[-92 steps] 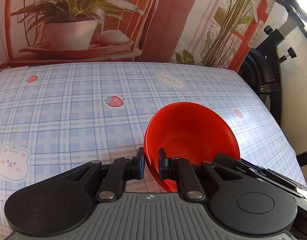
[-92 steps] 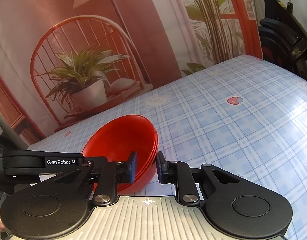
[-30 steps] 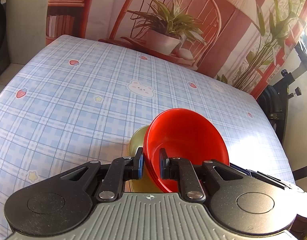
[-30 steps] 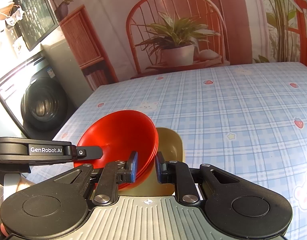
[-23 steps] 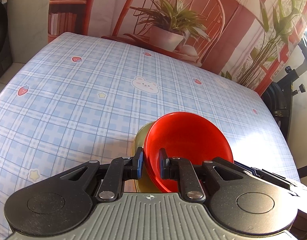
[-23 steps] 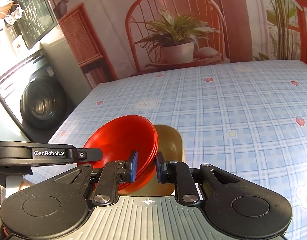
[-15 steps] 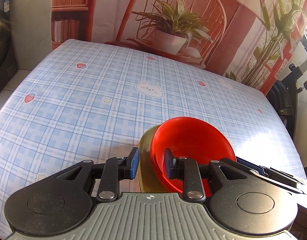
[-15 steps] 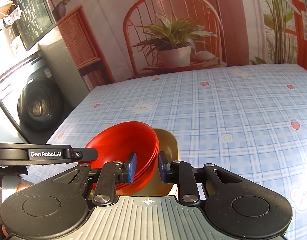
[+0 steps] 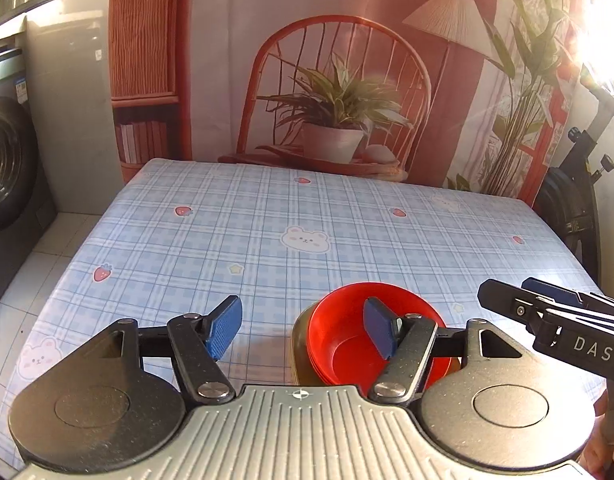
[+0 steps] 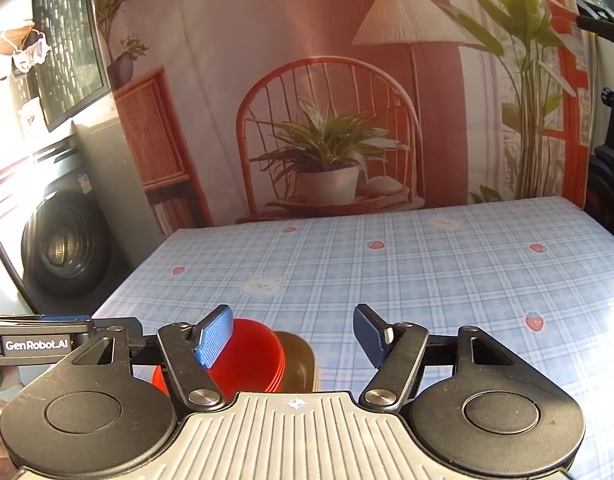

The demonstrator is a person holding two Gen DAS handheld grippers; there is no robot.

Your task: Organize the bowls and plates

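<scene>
A stack of red bowls [image 9: 347, 344] sits nested in a yellow-brown bowl [image 9: 301, 354] on the checked table [image 9: 267, 248], near its front edge. My left gripper [image 9: 303, 330] is open and empty, raised above the stack; its right finger overlaps the red bowls in view. In the right wrist view the red bowls [image 10: 251, 356] and the yellow-brown bowl [image 10: 301, 364] lie low at the left. My right gripper [image 10: 293, 336] is open and empty above them. Each gripper shows at the edge of the other's view.
A printed backdrop with a chair and a plant [image 9: 339, 120] hangs behind the table. A washing machine [image 10: 63, 244] stands at the left. An exercise bike [image 9: 579, 200] stands at the right.
Both grippers have opened wide, let go of the red bowls and lifted back. The red bowls now rest inside the yellow-brown bowl on the table.
</scene>
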